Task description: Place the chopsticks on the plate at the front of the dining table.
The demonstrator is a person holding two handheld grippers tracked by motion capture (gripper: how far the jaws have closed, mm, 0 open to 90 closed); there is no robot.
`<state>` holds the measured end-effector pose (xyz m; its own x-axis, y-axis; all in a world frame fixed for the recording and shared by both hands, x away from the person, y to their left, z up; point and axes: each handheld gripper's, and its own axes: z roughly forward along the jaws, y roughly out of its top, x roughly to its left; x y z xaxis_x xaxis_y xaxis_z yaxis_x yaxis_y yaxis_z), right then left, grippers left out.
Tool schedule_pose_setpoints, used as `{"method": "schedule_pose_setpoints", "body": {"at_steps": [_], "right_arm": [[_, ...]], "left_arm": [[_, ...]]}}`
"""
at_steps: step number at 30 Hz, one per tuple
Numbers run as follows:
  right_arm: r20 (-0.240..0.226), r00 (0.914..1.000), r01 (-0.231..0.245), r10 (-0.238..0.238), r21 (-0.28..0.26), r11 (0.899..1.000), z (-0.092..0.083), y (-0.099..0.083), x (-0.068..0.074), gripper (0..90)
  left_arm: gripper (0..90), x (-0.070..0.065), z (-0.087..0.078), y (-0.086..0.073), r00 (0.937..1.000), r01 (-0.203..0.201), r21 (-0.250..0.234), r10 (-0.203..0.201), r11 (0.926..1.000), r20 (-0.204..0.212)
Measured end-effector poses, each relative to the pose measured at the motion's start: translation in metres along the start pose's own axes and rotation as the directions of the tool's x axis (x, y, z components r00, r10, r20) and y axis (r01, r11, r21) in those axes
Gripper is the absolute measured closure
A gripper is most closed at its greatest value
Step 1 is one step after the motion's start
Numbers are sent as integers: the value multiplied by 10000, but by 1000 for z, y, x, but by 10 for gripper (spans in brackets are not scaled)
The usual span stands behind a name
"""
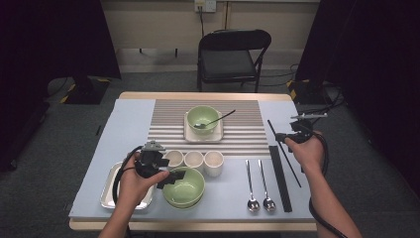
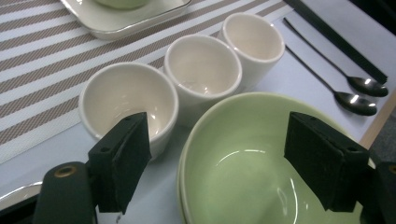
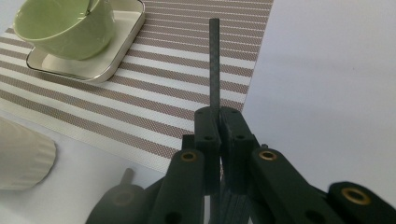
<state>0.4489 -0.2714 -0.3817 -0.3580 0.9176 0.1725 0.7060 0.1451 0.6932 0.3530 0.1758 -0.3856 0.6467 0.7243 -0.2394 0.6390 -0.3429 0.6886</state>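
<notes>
My right gripper (image 1: 293,135) is at the table's right side, shut on a thin black chopstick (image 1: 286,156) that runs slantwise above the tabletop. In the right gripper view the jaws (image 3: 218,117) pinch the chopstick (image 3: 214,60), whose tip points toward the striped mat (image 3: 154,93). My left gripper (image 1: 168,177) is open at the near left. Its jaws (image 2: 224,158) stand wide over a green bowl (image 2: 243,177): one pad (image 2: 123,158) is outside the rim by a cream cup (image 2: 126,95), the other pad (image 2: 322,158) is over the bowl's far side.
Three cream cups (image 1: 193,159) stand in a row behind the near green bowl (image 1: 185,189). A second green bowl with a spoon (image 1: 203,119) sits on a square plate on the mat. Two spoons (image 1: 257,186) and a black strip (image 1: 280,178) lie right; a metal tray (image 1: 110,192) lies left.
</notes>
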Motion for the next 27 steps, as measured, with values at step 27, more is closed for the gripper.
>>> {"method": "schedule_pose_setpoints", "body": {"at_steps": [27], "right_arm": [[-594,9978,260,-279,-328,9991,-1,18,29,867]], "left_arm": [[240,-20,11,18,9996,-211,302,217,9993,-172]]}}
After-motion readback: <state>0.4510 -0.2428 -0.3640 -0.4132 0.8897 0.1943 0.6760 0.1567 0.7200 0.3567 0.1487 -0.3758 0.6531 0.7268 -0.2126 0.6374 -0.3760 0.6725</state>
